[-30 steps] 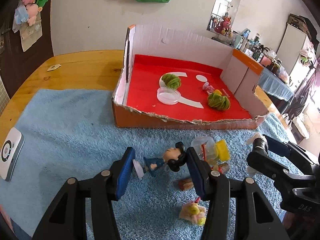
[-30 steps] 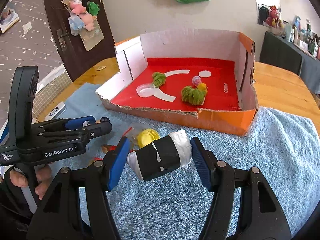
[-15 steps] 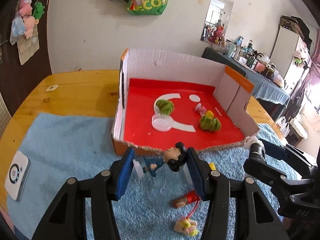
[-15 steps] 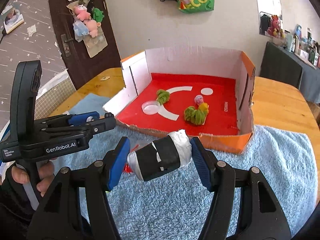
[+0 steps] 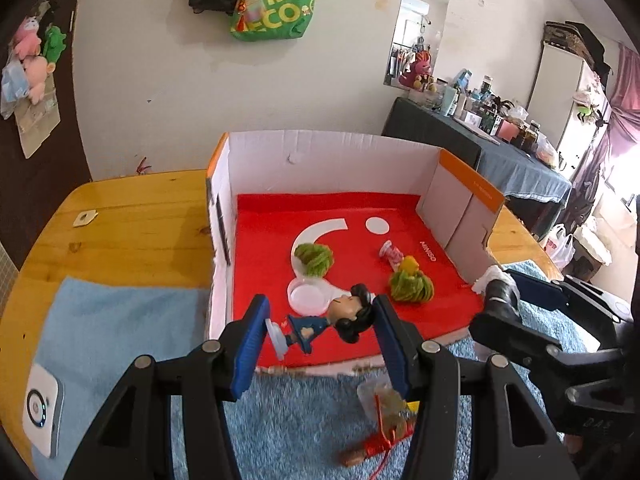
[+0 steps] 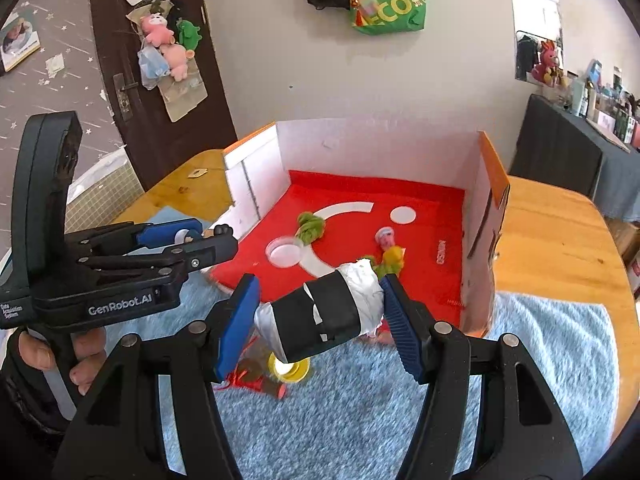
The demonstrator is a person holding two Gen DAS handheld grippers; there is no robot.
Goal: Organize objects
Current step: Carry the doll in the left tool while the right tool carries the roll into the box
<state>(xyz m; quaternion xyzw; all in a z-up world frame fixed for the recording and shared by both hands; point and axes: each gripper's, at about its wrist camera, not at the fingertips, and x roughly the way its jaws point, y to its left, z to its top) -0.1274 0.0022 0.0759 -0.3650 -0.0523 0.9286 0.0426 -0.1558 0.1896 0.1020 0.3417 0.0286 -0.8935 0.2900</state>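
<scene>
My left gripper (image 5: 320, 320) is shut on a small doll figure (image 5: 324, 322) with black hair and a blue dress, held sideways above the front edge of the cardboard box (image 5: 332, 152). My right gripper (image 6: 318, 312) is shut on a black and white taped roll (image 6: 320, 314), held in the air just in front of the cardboard box (image 6: 486, 184). On the box's red floor lie two green yarn balls (image 5: 314, 258) (image 5: 412, 286), a clear round lid (image 5: 308, 298) and a small pink toy (image 5: 390, 252).
A blue fluffy towel (image 5: 120, 320) covers the wooden table (image 5: 132, 224). On the towel lie a yellow cap (image 6: 290, 368), a red stringed trinket (image 5: 376, 444) and a clear piece. A white device (image 5: 40, 412) sits at the left. A hand (image 6: 48, 356) grips the left handle.
Both grippers have risen and moved toward the box with their loads. The doll now hangs over the box's front edge; the roll has come closer to the front wall.
</scene>
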